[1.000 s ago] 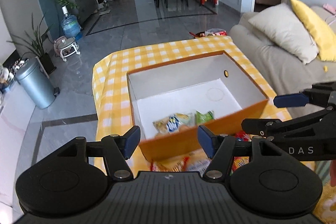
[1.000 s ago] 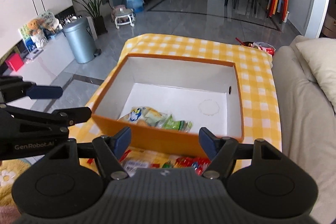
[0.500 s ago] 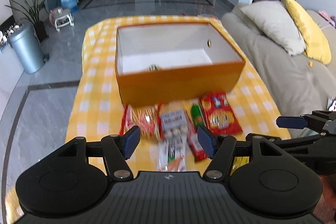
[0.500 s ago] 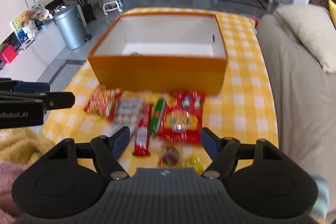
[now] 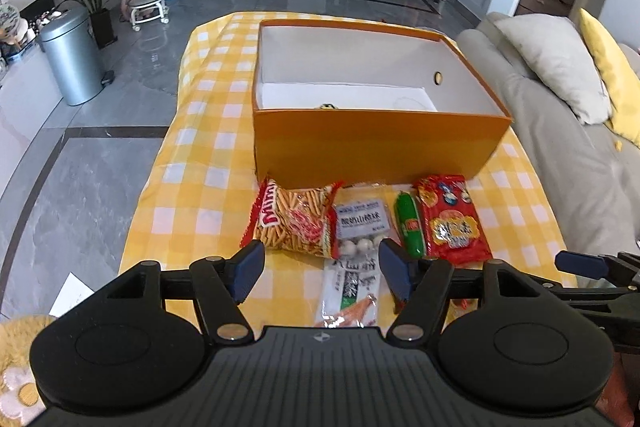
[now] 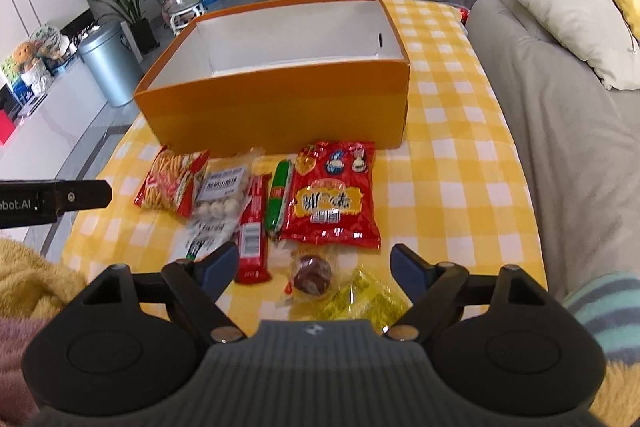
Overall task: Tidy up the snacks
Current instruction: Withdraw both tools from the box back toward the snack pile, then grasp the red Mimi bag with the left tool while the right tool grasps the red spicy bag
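Both tools hang back over the near edge of the counter (image 6: 460, 163), so this looks like the pause between picks, a choice of snack yet to be made; the left hand-held gripper (image 5: 322, 269) is spread wide with nothing between its fingers, pointed toward the stick snack bag (image 5: 294, 221) at about 11 o'clock and the bag of white balls (image 5: 360, 227) at 12. The right hand-held gripper (image 6: 316, 265) is likewise spread and empty, with the brown sweet (image 6: 312, 273) lying just between its fingertips and a yellow wrapper (image 6: 368, 297) close by at 1 o'clock. Reading the row from the left: stick snacks, white balls, a red bar (image 6: 254, 227), a green sausage (image 6: 278, 197), then the big red bag (image 6: 332, 199); all lie on the cloth in front of the orange box (image 6: 276, 111), none touching the grippers. The box stands open at 12 o'clock, something small showing over its near wall in the left view. I would guess the next move is a short drop and a squeeze on the nearest packet, then a lift clear of that tall near wall; the packets overlap, so a neighbour may drag. There is bare cloth to the right of the red bag; the sofa (image 6: 560, 107) crowds that side at 3 o'clock.
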